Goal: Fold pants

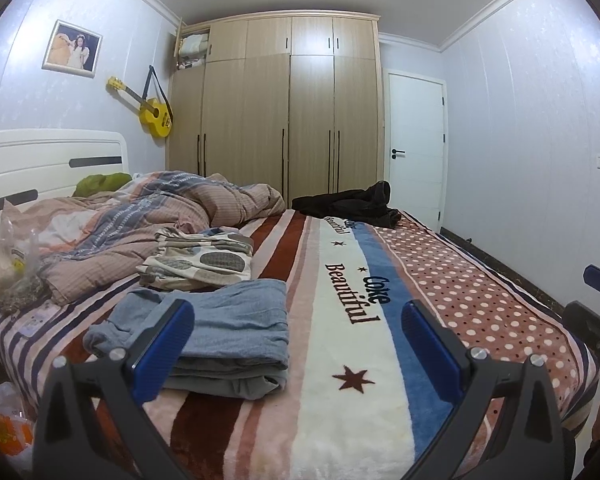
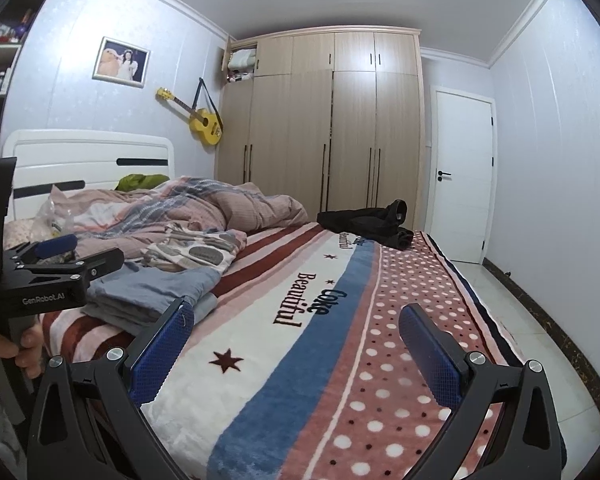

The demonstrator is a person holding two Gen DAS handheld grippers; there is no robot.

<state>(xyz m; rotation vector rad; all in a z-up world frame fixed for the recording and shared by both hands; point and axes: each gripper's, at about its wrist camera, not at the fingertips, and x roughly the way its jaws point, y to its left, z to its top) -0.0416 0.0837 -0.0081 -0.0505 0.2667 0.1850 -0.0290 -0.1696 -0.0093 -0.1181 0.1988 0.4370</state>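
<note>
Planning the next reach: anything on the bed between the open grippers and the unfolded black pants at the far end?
Nothing visible. Both the left gripper and right gripper are open and empty. The black pants lie crumpled across bare blanket. The folded blue pants and patterned pile sit off left.

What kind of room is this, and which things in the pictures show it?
Most likely a home bedroom. A bed with a white headboard carries a rumpled quilt, and a tall wooden wardrobe fills the far wall. Folded blue pants lie on the blanket.
</note>
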